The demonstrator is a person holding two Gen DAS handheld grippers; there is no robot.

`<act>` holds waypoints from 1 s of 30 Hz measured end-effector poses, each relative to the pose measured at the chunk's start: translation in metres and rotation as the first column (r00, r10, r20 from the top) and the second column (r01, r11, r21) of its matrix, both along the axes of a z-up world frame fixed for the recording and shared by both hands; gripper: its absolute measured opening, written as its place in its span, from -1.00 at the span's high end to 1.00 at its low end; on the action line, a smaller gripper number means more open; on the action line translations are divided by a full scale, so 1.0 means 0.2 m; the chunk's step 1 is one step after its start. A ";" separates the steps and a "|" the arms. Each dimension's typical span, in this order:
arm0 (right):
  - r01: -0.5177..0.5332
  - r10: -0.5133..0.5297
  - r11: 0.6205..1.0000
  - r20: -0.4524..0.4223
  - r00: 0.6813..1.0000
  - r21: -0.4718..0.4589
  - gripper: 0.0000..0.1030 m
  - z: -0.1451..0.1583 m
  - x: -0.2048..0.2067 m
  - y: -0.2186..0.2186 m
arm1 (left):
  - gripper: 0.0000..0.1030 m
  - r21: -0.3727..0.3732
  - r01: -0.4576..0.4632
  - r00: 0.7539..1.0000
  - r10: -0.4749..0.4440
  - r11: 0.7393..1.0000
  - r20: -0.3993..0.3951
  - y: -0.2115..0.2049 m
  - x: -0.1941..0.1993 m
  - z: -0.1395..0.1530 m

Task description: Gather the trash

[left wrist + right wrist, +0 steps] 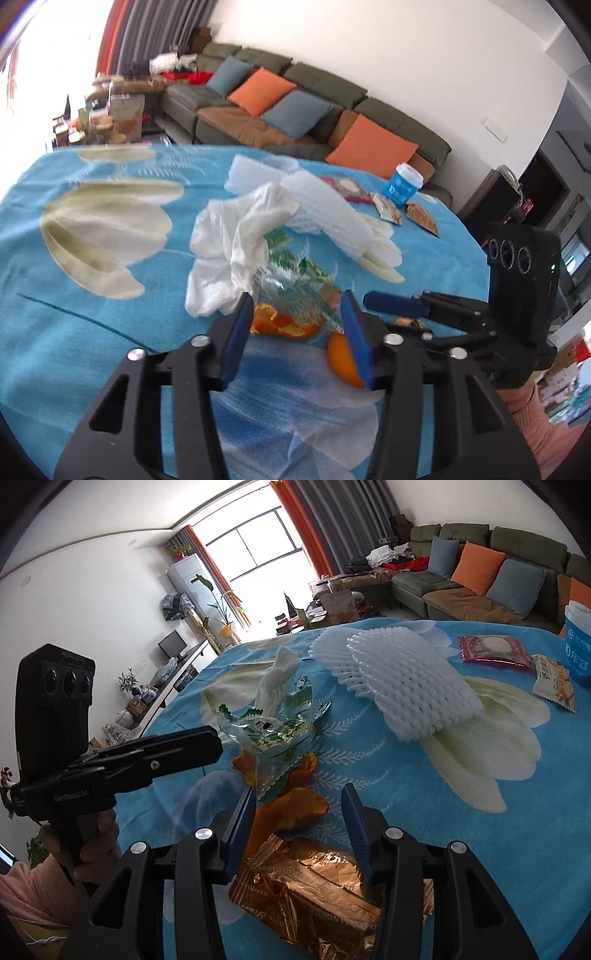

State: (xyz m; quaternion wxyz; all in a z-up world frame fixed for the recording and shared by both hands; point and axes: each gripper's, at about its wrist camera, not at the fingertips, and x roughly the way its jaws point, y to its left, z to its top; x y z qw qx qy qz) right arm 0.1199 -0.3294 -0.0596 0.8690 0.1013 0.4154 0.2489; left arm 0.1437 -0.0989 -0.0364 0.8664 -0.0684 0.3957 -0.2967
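Observation:
A pile of clear green-printed wrappers (295, 280) (273, 731) lies on orange peel (284, 325) (295, 808) on the blue flowered tablecloth (92, 332). My left gripper (295, 295) (207, 744) stands open just before this pile; its pads do not press on anything. A larger piece of orange peel (341, 358) lies by its right finger. My right gripper (299, 788) (384, 302) is shut on a crumpled gold foil wrapper (314, 882), which fills the gap between its pads. A crumpled white bag (229, 243) lies behind the wrappers.
Two white foam fruit nets (332, 214) (406, 679) lie further back. Beyond them are a pink packet (495, 648), a cracker packet (554, 681) and a blue cup (402, 182) (578, 646). The table's edge (469, 236) runs down the right, with a sofa (295, 96) behind.

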 end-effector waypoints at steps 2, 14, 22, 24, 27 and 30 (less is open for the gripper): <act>-0.005 0.005 1.000 -0.007 1.000 -0.004 0.13 0.00 0.00 0.01 | 0.04 -0.003 0.006 1.000 -0.006 1.000 -0.002 -0.01 0.00 0.02; -0.022 0.022 1.000 -0.019 1.000 0.013 0.73 -0.02 0.00 -0.02 | 0.99 0.001 0.025 0.996 -0.025 1.000 -0.083 -0.06 0.09 -0.06; -0.019 0.019 0.999 -0.005 1.000 0.026 0.78 0.00 -0.02 -0.02 | 0.91 -0.024 0.028 0.999 -0.028 0.999 -0.041 -0.02 0.04 0.00; -0.017 0.018 0.999 -0.003 1.000 0.027 0.78 0.00 -0.02 -0.03 | 0.46 -0.014 0.019 1.000 -0.019 1.000 -0.020 -0.02 0.03 0.02; -0.018 0.018 1.000 0.000 1.000 0.024 0.78 0.00 -0.02 -0.03 | 0.08 0.009 0.000 1.000 0.000 1.000 0.016 -0.03 0.02 0.05; -0.021 0.021 1.000 0.001 1.000 0.016 0.78 0.01 -0.03 -0.02 | -0.15 0.019 0.006 1.000 -0.006 1.000 0.025 -0.07 0.05 0.07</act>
